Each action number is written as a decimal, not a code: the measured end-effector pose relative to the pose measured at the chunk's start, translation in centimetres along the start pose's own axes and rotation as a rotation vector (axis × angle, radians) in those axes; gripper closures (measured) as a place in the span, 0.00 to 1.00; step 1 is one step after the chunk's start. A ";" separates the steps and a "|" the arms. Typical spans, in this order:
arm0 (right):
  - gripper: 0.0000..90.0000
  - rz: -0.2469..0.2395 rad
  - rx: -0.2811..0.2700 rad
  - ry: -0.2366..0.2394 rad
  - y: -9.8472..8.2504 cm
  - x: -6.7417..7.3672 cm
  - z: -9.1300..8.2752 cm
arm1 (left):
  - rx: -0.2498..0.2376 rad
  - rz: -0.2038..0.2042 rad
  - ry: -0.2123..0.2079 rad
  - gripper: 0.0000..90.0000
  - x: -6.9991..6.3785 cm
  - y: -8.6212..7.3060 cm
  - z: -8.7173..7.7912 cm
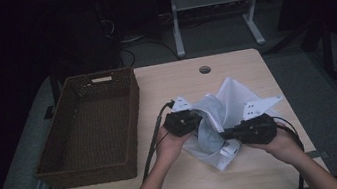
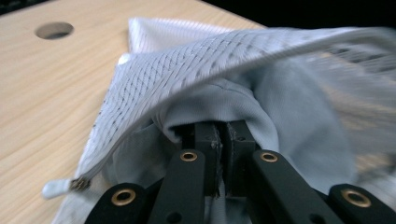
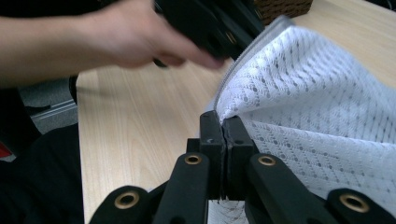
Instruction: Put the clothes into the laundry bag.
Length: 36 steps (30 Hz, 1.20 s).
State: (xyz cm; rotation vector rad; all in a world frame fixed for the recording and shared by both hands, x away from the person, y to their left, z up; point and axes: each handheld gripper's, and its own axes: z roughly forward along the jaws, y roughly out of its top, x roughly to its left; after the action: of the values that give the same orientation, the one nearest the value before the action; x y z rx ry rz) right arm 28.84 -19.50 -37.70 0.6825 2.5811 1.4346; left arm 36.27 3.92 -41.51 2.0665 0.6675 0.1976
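While lying crumpled on the desk (image 1: 233, 67) right of the wicker basket (image 1: 91, 126), white mesh laundry bag (image 1: 224, 111) with grey cloth (image 2: 289, 116) inside. Left claw (image 2: 221, 140) clenched on the grey cloth under the zipper edge; right claw (image 3: 223, 135) clenched on the bag's mesh rim.

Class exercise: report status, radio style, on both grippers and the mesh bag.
Left gripper shut on grey cloth inside mesh bag. Right gripper shut on bag's edge. Nothing in the way; basket apart.
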 end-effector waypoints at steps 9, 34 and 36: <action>0.98 0.009 -0.015 -0.009 -0.2 -0.4 -1.1 | 0.013 -0.057 0.065 0.95 1.2 -1.0 3.4; 0.98 0.014 0.002 -0.015 -0.4 -0.6 -0.4 | 0.139 -0.007 -0.133 0.44 -1.5 -3.8 -2.0; 0.98 0.018 0.001 -0.017 -0.5 -0.7 -0.4 | 0.180 0.015 -0.158 0.44 -2.2 -3.9 0.0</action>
State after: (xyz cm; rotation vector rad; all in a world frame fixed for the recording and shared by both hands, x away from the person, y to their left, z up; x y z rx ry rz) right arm 29.18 -20.35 -37.92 0.7165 2.5694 1.4262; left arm 32.93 4.45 -44.47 2.2326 0.5909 -0.0187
